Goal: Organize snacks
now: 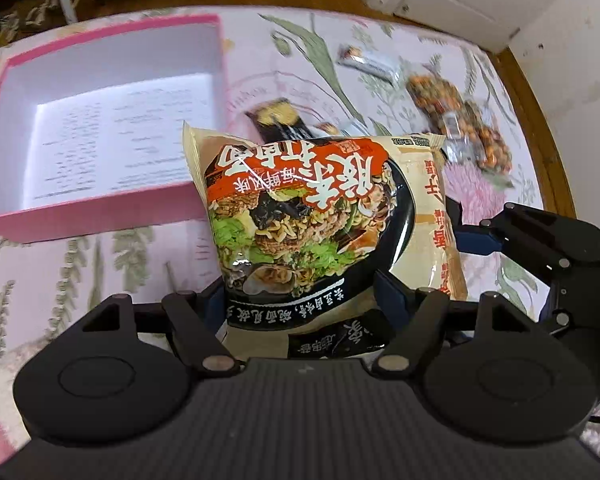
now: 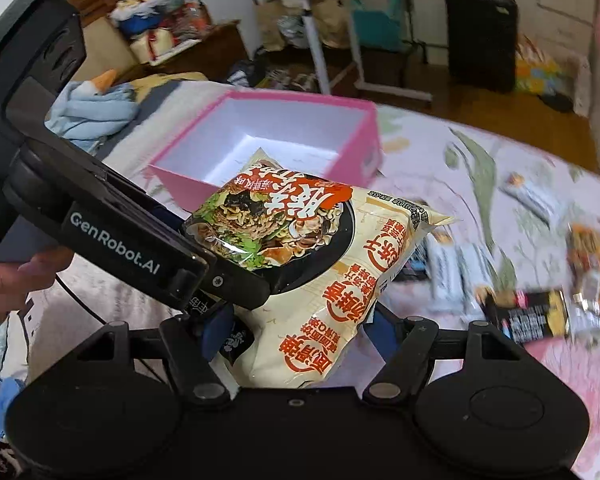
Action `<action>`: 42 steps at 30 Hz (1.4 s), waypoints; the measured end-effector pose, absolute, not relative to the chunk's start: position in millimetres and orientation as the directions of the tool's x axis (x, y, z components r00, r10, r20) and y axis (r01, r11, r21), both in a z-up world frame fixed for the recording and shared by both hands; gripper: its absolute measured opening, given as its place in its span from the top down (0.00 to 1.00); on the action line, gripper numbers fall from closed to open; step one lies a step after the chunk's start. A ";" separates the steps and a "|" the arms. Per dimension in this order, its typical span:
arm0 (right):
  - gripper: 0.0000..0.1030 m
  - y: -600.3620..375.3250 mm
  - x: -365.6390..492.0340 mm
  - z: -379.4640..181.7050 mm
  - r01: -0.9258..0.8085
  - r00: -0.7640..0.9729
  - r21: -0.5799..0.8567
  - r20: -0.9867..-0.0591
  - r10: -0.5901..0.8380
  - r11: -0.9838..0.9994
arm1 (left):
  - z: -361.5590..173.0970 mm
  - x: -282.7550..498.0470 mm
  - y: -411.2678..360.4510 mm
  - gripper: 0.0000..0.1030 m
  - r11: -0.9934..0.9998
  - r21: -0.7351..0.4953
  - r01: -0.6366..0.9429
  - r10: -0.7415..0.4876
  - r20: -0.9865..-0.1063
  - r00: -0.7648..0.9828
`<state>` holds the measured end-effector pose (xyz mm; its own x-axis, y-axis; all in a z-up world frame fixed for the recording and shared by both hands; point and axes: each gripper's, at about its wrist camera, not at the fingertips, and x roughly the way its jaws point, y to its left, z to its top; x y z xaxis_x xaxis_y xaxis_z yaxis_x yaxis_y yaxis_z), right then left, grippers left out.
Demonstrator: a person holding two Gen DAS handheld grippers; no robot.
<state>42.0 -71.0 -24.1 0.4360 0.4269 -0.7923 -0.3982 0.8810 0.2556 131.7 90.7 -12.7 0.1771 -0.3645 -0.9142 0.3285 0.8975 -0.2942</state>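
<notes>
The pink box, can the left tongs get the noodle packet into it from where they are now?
Probably yes. The pink box is open on top, and nothing stands between it and the noodle packet, though the right tongs grip the packet too.

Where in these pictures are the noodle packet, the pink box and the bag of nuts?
noodle packet [image 1: 300, 208]: left wrist view, on the printed bowl picture.
pink box [image 1: 100, 210]: left wrist view, on its near outer wall.
bag of nuts [image 1: 436, 96]: left wrist view, on its clear upper part.
</notes>
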 end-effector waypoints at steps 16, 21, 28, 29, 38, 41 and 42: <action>0.29 -10.2 161.3 -57.4 -0.467 0.495 0.207 -0.745 0.448 0.860 | -23.5 237.3 190.0 0.29 0.947 -0.243 0.210 -0.304 -0.887 0.348; 0.29 16.2 198.8 -85.0 -0.469 0.473 0.161 -0.785 0.401 0.868 | -65.8 278.3 204.6 0.29 0.946 -0.267 0.185 -0.316 -0.888 0.334; 0.29 44.0 227.3 -111.5 -0.502 0.460 0.001 -0.847 0.268 0.865 | -112.5 308.9 211.5 0.29 0.934 -0.328 0.145 -0.357 -0.888 0.289; 0.29 45.5 229.5 -113.4 -0.502 0.462 -0.020 -0.852 0.248 0.865 | -116.1 310.1 210.2 0.29 0.933 -0.331 0.143 -0.359 -0.888 0.288; 0.28 38.5 228.5 -110.6 -0.472 0.456 -0.035 -0.865 0.210 0.881 | -114.6 302.5 184.6 0.25 0.980 -0.092 0.177 -0.164 -0.880 0.447; 0.28 21.4 212.1 -90.0 -0.477 0.470 0.024 -0.838 0.278 0.879 | -101.0 291.3 185.1 0.25 0.980 -0.081 0.184 -0.160 -0.869 0.469; 0.28 14.8 203.3 -80.7 -0.484 0.484 0.031 -0.824 0.296 0.875 | -96.1 287.5 186.0 0.25 0.979 -0.084 0.184 -0.163 -0.868 0.468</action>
<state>203.3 14.8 -80.7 0.4837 0.2964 -0.8235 -0.4836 0.8747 0.0307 287.5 186.0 -96.1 0.4685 -0.1627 -0.8684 0.1844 0.9793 -0.0839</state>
